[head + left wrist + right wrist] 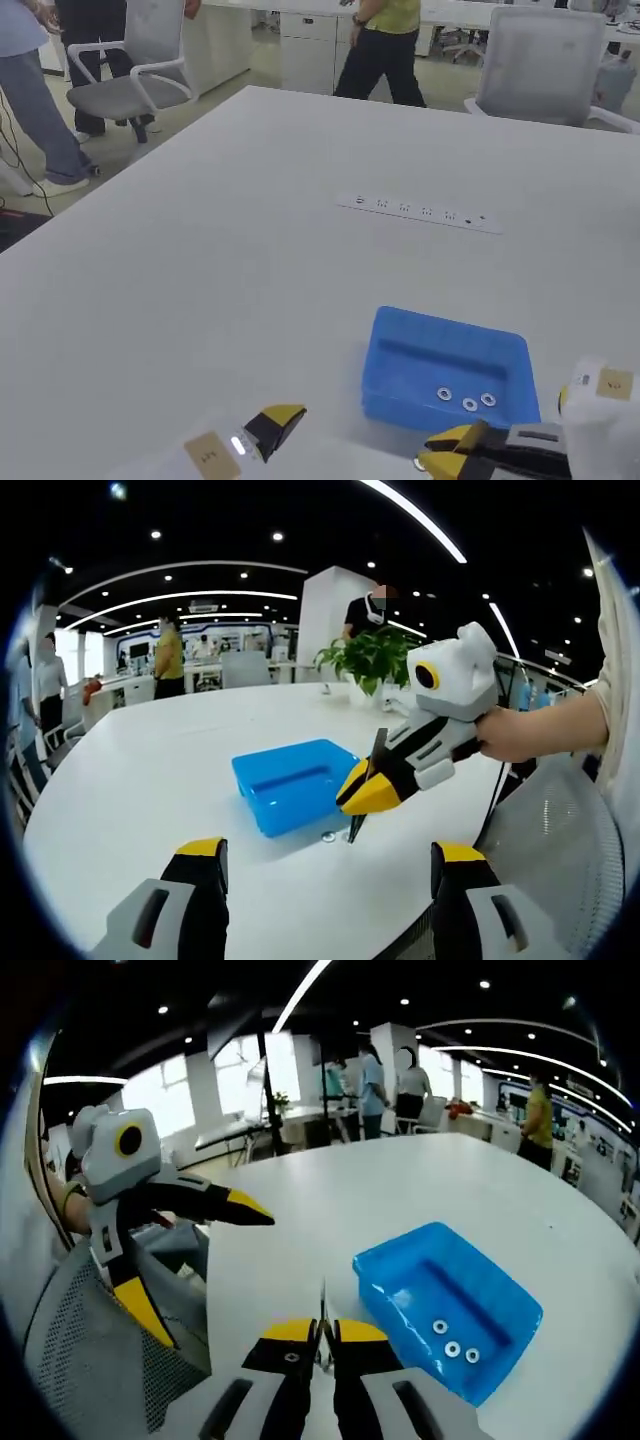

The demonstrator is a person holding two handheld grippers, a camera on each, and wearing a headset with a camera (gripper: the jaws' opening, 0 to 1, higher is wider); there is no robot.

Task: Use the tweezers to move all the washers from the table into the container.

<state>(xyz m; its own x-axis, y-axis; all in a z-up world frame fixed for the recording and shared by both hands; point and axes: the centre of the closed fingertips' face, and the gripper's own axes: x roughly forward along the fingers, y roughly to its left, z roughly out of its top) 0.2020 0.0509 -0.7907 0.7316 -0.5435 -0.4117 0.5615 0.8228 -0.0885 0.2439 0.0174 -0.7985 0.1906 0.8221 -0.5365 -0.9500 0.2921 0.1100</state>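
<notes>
A: Washers (pixel 468 400): three lie in the blue container (pixel 450 328), grouped near one wall. One loose washer (pixel 328 836) sits on the table (pixel 250 250), just beside the container's near wall.

B: And the tongs?

A: Pair one, the right gripper (pixel 322 1338), is pinched tight on the tweezers (pixel 354 825), w/ the tips pointing down at the table right next to that loose washer. Can't tell if the tips touch it or how far apart they sit, too small. Pair two, the left gripper (pixel 330 848), has jaws wide apart w/ nothing btwn them, hovering off to the side.

B: Risks?

A: Imo the biggest: the washer's flat on a slick top, so the tips prob skate over it & flick it away. The table edge looks close on that side. Squeeze too hard & the thin tweezers could twist in the jaws. Weak pinch = drop before clearing the container wall. The wall's right there, so a low carry could clip it.
</notes>
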